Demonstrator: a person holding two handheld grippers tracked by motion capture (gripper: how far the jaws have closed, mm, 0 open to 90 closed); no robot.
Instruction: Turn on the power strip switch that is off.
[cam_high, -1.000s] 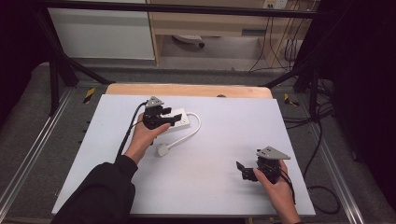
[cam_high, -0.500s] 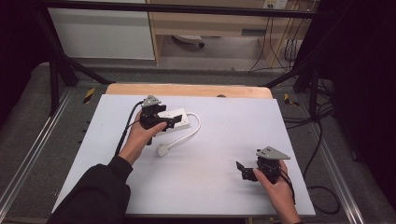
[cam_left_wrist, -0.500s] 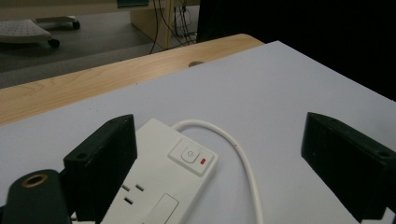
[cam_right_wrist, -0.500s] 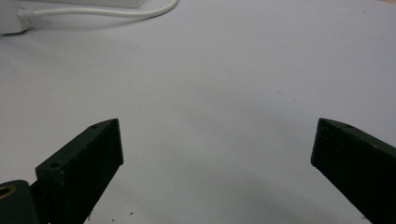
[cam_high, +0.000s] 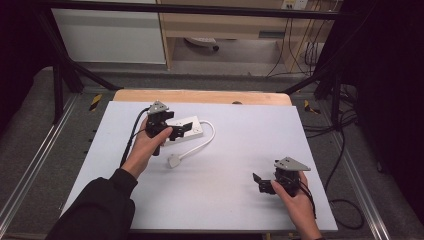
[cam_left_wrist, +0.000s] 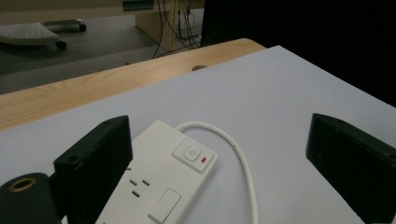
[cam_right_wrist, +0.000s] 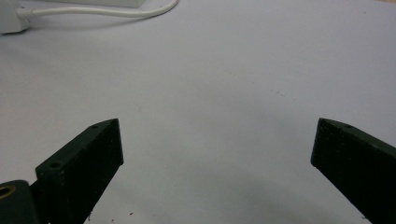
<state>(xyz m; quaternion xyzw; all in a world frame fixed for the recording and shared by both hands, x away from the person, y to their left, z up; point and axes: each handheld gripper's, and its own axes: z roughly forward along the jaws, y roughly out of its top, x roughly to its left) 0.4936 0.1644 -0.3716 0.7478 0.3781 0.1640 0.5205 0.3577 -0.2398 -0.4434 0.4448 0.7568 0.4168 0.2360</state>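
Left claw (cam_high: 172, 131) jaws just opened wide, lifted off the white plastic power strip (cam_high: 187, 128); strip released, lying at worktop (cam_high: 240, 150) far-left with white cord (cam_high: 207, 140) looped. Right claw (cam_high: 265, 184) open, empty, well apart. Placement looks done.

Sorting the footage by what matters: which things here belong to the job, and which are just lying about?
In the job: power strip, its cord and plug, left gripper open over it.
Lying about: right gripper, open; wheeled base and cables behind the table.
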